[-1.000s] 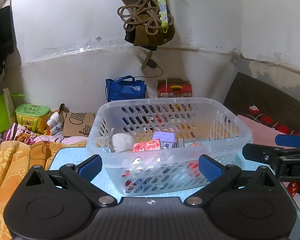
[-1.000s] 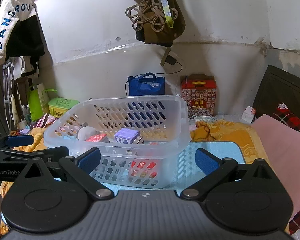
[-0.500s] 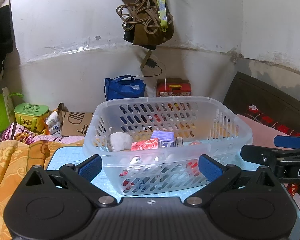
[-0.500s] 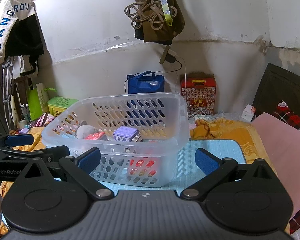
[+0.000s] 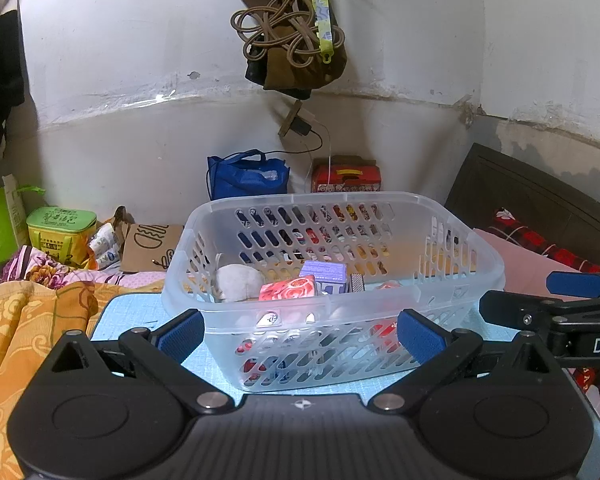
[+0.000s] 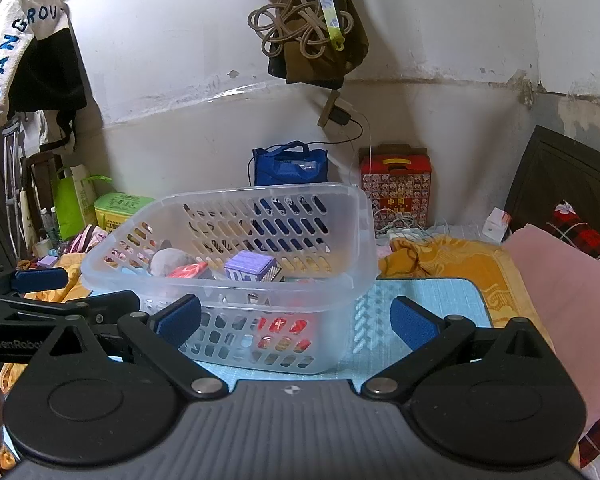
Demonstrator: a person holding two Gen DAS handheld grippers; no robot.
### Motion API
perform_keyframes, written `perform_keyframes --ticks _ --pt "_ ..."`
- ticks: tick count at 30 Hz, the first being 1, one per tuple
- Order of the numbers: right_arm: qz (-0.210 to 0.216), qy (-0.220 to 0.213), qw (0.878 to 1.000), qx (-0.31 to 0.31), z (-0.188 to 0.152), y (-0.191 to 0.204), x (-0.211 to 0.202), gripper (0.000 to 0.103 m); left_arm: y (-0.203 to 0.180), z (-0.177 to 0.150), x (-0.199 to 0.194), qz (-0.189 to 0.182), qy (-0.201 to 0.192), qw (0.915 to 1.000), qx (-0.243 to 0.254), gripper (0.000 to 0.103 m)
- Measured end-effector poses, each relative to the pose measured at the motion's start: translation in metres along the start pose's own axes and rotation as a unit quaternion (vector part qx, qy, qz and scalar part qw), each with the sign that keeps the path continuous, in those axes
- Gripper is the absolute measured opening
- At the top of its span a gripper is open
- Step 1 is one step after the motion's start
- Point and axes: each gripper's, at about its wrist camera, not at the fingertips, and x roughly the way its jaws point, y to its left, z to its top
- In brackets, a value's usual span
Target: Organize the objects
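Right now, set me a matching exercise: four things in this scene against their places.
Things:
1. purple box
2. blue bag
3. green tin
4. coiled cord

Places:
A. hanging on the wall
B. inside the basket
C. far left, on the bedding
D. against the wall, behind the basket

Pairs: 1-B, 2-D, 3-C, 4-A

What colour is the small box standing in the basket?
Purple box, with white lettering on its side; clearest in the right wrist view.

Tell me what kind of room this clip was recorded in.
Most likely a lived-in bedroom: a dark wooden headboard at the right, orange patterned bedding under the mat, and a jacket hung on the wall.
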Motion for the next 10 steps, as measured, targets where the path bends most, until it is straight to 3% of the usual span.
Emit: perform_keyframes --ticks 10 --pt "0.0 0.0 1.0 0.0 0.0006 0.0014 -0.0006 0.103 -0.0006 -0.0028 -0.0032 0.006 -0.014 0.9999 0.005 0.103"
